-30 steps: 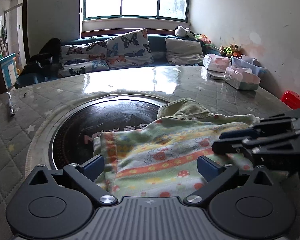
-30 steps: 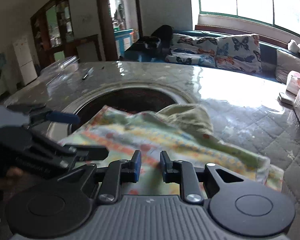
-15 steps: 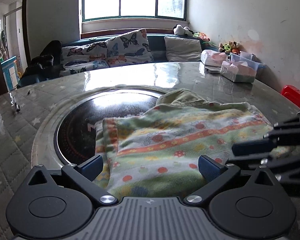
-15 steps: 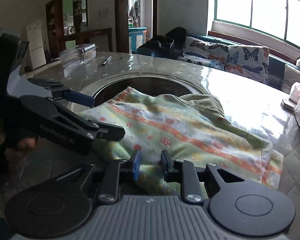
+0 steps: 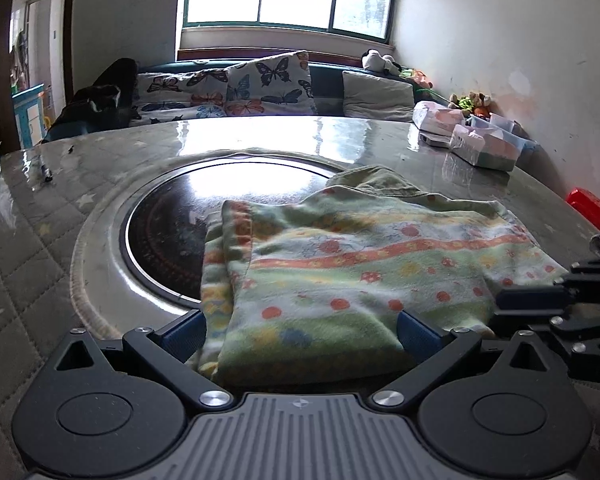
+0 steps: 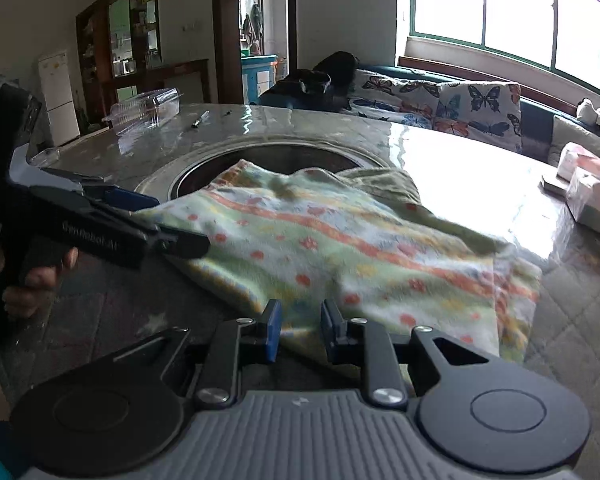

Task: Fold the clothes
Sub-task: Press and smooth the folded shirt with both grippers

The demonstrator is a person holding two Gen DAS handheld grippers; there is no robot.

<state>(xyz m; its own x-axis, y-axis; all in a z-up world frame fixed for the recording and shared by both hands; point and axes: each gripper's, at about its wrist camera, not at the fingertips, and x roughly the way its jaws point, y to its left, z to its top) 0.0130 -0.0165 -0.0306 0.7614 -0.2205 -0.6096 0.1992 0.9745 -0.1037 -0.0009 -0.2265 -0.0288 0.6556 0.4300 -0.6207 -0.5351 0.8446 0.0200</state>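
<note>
A folded patterned garment [image 5: 364, 268], green with orange stripes and red dots, lies on the round table, partly over the dark centre disc [image 5: 188, 216]. It also shows in the right wrist view [image 6: 340, 248]. My left gripper [image 5: 300, 330] is open wide, its jaws either side of the garment's near edge, holding nothing. My right gripper [image 6: 298, 330] has its jaws partly open at the garment's near corner, with a gap between the pads and no cloth pinched. Each gripper shows in the other's view: the right one [image 5: 540, 304], the left one [image 6: 140, 220].
Tissue packs and boxes [image 5: 476, 144] stand at the table's far right. A pen [image 5: 46, 172] lies at the far left. A clear plastic box [image 6: 148, 108] sits on the far left in the right wrist view. A sofa with butterfly cushions [image 5: 260, 88] lies behind the table.
Both grippers have drawn back toward the near edge of the garment. The garment now lies flatter and folded on the table. The right jaws have opened a little.
</note>
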